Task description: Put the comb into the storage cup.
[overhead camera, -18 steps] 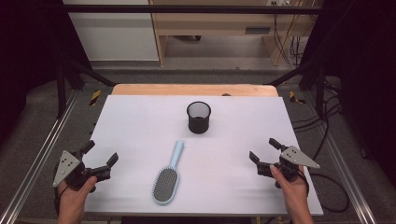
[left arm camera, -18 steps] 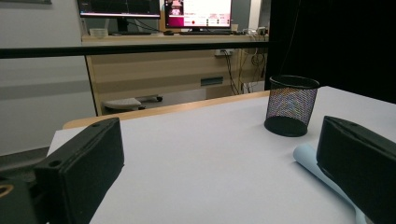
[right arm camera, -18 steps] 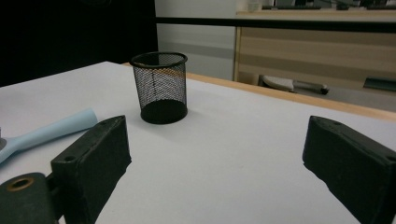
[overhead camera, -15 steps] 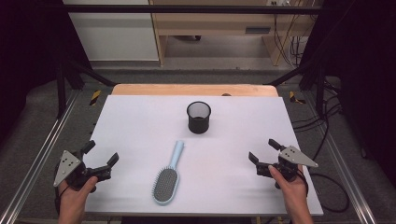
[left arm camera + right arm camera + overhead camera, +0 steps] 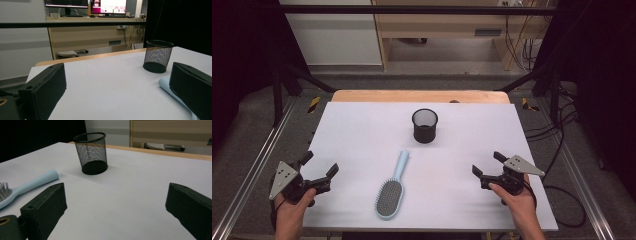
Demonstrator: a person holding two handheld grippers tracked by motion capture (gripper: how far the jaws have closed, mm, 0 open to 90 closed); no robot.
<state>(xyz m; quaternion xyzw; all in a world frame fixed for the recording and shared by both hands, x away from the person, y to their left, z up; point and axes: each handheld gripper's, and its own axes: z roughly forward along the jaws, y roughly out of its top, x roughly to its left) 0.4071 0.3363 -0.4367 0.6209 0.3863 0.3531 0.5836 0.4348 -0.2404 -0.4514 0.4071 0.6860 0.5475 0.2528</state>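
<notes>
- White sheeting covers the bench (image 5: 362,130), with a strip of bare wood seen along its far edge and dark floor and metal framing around it.
- Beyond the bench, a wooden desk carrying lit monitors (image 5: 107,6) is seen in the left gripper view.
- A black mesh cup (image 5: 425,125) is stood upright a little beyond the middle of the bench, its mouth facing up.
- A light blue hairbrush (image 5: 391,187) is laid flat nearer the person, bristles up, its handle pointed toward the cup; brush and cup are kept well apart.
- The left claw (image 5: 318,169) is held at the near left corner of the bench, released, with nothing between its jaws.
- In the left gripper view, the tip of the brush handle is seen just beside the right-hand jaw.
- The right claw (image 5: 488,167) is held at the near right side, likewise released and empty.
- Both claws are turned inward toward the brush, which is touched by neither.
</notes>
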